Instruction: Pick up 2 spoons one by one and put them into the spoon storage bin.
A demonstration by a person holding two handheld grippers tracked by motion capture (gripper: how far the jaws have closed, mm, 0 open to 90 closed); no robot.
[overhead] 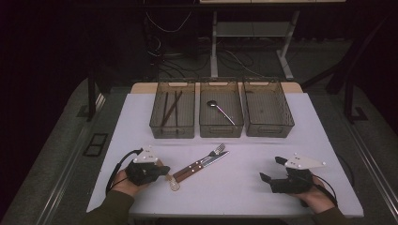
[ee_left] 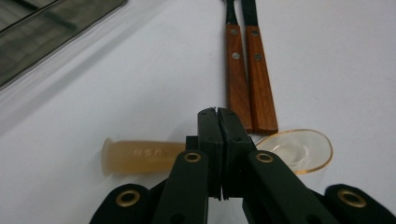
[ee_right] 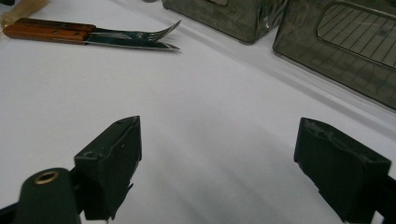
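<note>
Left gripper point(ee_left: 218, 112): jaws pressed together, apparently pinching the plastic spoon point(ee_left: 196, 154) near the table's point(overhead: 244, 187) front edge.
Right gripper point(ee_right: 219, 163): jaws spread, empty.

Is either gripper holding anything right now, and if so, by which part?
The left gripper is shut on the translucent plastic spoon, gripping it at the neck between handle and bowl. The right gripper is open over the table and holds nothing.

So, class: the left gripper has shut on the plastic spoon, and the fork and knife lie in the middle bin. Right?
Not quite. The high view shows the fork and knife on the table, not in the middle bin. The left gripper is shut on the plastic spoon.
</note>
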